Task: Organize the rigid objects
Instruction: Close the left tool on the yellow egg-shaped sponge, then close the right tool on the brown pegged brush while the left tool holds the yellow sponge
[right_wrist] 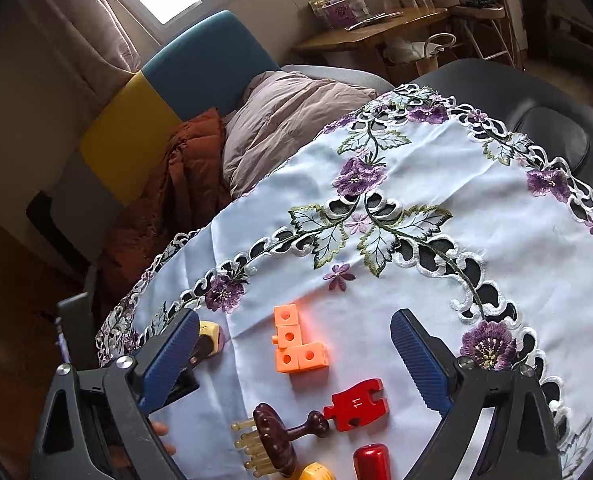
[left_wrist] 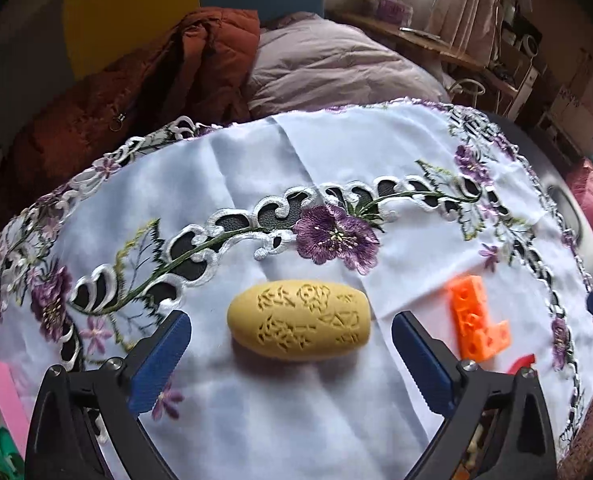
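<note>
Carved yellow egg: laid on its side on the embroidered cloth, toward the desk's near edge, framed for a grasp.
Left gripper: jaws spread wide either side of the egg, not touching it.
Orange block piece: laid just beside, apart from the egg.
Right gripper: jaws spread, nothing pinched, held above the orange piece, red puzzle piece and brown massager, judged unsorted.

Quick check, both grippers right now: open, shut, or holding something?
Left gripper: open, holding nothing; the yellow carved egg lies between its fingers, untouched.
Right gripper: open, empty; the orange block piece lies on the cloth between its fingers.
</note>
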Action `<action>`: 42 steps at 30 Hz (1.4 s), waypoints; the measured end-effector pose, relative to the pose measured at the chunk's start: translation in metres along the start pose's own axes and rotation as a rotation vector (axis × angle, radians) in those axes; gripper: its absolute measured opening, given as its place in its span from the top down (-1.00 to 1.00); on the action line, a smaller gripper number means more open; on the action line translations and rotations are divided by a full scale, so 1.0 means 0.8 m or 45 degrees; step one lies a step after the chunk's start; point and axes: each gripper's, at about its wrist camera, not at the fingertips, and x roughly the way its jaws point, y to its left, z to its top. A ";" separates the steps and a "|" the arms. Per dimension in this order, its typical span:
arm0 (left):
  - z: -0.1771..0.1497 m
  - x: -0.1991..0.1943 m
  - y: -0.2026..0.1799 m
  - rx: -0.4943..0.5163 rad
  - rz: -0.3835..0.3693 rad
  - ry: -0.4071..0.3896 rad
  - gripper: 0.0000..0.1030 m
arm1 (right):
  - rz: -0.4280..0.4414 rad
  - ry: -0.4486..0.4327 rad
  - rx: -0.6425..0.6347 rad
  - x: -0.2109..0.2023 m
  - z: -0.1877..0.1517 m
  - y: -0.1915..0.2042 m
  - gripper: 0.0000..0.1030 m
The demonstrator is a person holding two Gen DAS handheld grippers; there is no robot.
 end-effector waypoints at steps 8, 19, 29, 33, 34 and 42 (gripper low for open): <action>-0.019 0.004 0.005 -0.015 -0.013 0.002 -0.50 | -0.016 0.015 0.008 0.005 0.001 -0.003 -0.89; -0.119 -0.057 0.015 -0.079 0.067 -0.025 -0.50 | 0.067 0.120 0.093 0.021 0.000 -0.018 -0.89; -0.221 -0.110 -0.006 -0.114 0.051 -0.093 -0.50 | 0.168 0.328 -0.047 0.048 -0.024 0.010 -0.72; -0.243 -0.120 -0.013 -0.118 0.049 -0.123 -0.50 | 0.128 0.370 -0.142 0.055 -0.035 0.023 -0.53; -0.246 -0.121 -0.014 -0.115 0.054 -0.132 -0.50 | 0.129 0.385 -0.162 0.057 -0.038 0.025 -0.44; -0.251 -0.121 -0.017 -0.091 0.070 -0.161 -0.50 | 0.061 0.517 -0.451 0.076 -0.075 0.063 -0.29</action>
